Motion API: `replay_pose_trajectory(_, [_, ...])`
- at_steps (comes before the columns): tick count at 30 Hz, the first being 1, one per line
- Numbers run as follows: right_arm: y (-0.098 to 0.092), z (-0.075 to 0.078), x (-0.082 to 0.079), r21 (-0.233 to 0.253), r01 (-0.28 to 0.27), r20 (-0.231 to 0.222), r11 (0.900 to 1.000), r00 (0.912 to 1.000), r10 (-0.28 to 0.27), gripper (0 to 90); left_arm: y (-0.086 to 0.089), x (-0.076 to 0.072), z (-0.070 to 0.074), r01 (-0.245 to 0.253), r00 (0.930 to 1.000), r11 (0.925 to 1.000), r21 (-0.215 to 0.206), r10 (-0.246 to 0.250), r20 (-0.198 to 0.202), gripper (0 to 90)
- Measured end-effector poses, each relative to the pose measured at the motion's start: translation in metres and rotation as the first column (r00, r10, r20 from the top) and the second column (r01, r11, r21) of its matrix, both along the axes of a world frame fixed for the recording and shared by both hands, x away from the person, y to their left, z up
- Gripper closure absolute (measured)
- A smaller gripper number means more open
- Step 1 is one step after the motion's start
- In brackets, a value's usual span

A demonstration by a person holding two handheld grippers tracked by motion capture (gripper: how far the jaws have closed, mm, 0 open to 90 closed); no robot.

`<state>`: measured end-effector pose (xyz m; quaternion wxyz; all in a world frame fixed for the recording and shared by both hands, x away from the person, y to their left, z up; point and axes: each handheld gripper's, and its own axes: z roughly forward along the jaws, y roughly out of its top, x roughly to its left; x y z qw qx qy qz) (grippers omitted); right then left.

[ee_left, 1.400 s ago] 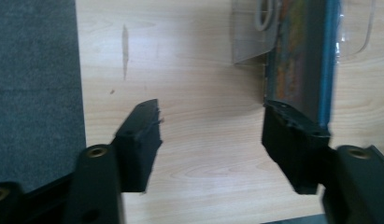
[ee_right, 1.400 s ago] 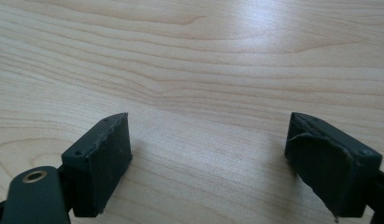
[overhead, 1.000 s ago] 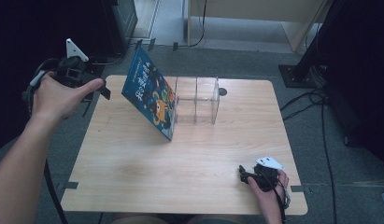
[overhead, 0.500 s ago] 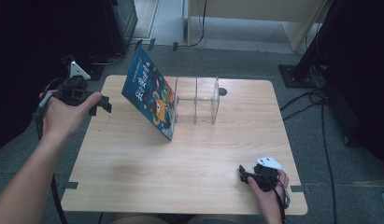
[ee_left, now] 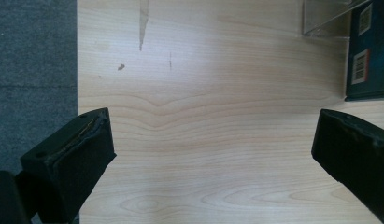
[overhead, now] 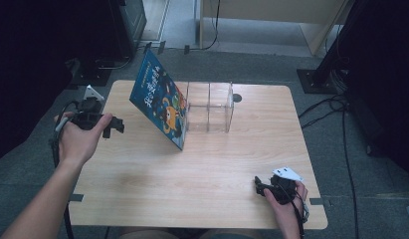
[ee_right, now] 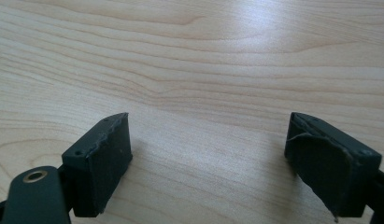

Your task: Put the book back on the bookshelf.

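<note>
At the near right corner of the pale wooden table (overhead: 202, 169), the person's right hand (overhead: 286, 201) rested low on the boards, holding the right gripper (overhead: 259, 186) pointed left across the tabletop. Its black jaws stood wide apart with only bare wood grain between them.

Farther up on the left edge, the left hand (overhead: 80, 139), forearm reaching in from the bottom corner, held the left gripper (overhead: 115, 125) above the table's rim, aimed toward the book. Its jaws were spread wide too, gripping nothing.

Beyond, near the middle of the far half, a dark blue picture book with bright cartoon figures on its cover (overhead: 159, 102) stood tilted, its top leaning away from a clear plastic two-compartment box (overhead: 212, 107) which its lower edge touched. A barcode on the book's back showed in the left gripper view.
</note>
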<state>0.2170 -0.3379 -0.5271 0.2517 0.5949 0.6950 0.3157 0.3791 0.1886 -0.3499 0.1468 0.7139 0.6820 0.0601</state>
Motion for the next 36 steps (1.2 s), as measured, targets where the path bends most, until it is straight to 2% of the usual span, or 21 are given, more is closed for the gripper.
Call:
replay_pose_trajectory(5, [0.0,0.0,0.0,0.0,0.0,0.0,1.0,1.0,0.0,14.3,-0.004,-0.004,-0.019,0.005,1.0,1.0,-0.007,-0.005,-0.002,0.0])
replay_pose_trajectory(11, [0.0,0.0,0.0,0.0,0.0,0.0,1.0,1.0,0.0,14.3,0.002,-0.009,-0.045,-0.008,0.9999,0.9981,-0.061,0.009,0.007,0.0])
replay_pose_trajectory(14, [0.0,0.0,0.0,0.0,0.0,0.0,1.0,1.0,0.0,14.3,0.007,-0.012,-0.055,-0.022,0.9993,0.9951,-0.096,0.024,0.029,0.0])
replay_pose_trajectory(16, [0.0,0.0,0.0,0.0,0.0,0.0,1.0,1.0,0.0,14.3,0.01,-0.016,-0.062,-0.038,0.9968,0.994,-0.102,0.044,0.066,0.0])
replay_pose_trajectory(19, [0.0,0.0,0.0,0.002,0.002,0.0,1.0,1.0,-0.002,14.3,0.01,-0.021,-0.07,-0.04,0.994,0.9947,-0.095,0.049,0.098,0.0])
replay_pose_trajectory(22, [0.0,0.0,0.0,0.002,0.002,0.0,1.0,1.0,-0.002,14.3,0.006,-0.027,-0.078,-0.023,0.9891,0.9971,-0.073,0.033,0.143,0.0])
replay_pose_trajectory(25, [0.0,0.0,0.0,0.002,0.002,0.0,1.0,1.0,-0.002,14.3,0.001,-0.034,-0.085,-0.019,0.9762,0.9985,-0.052,0.03,0.215,0.0])
replay_pose_trajectory(27, [0.0,0.0,0.0,0.003,0.001,0.0,1.0,1.0,-0.001,14.3,-0.001,-0.038,-0.09,-0.008,0.9681,0.9993,-0.037,0.017,0.25,0.0])
replay_pose_trajectory(30, [0.0,0.0,0.0,0.003,0.002,0.0,1.0,1.0,-0.002,14.4,-0.004,-0.043,-0.099,0.0,0.9571,0.9992,-0.039,0.012,0.29,0.0])
replay_pose_trajectory(32, [0.0,0.0,0.0,0.003,0.002,0.0,1.0,1.0,-0.002,14.4,-0.004,-0.049,-0.105,-0.003,0.9443,0.9989,-0.046,0.018,0.328,0.0])
replay_pose_trajectory(36, [0.0,0.0,0.0,0.003,0.002,0.0,1.0,1.0,-0.002,14.4,-0.001,-0.063,-0.118,-0.004,0.9172,0.9995,-0.031,0.016,0.398,0.0])
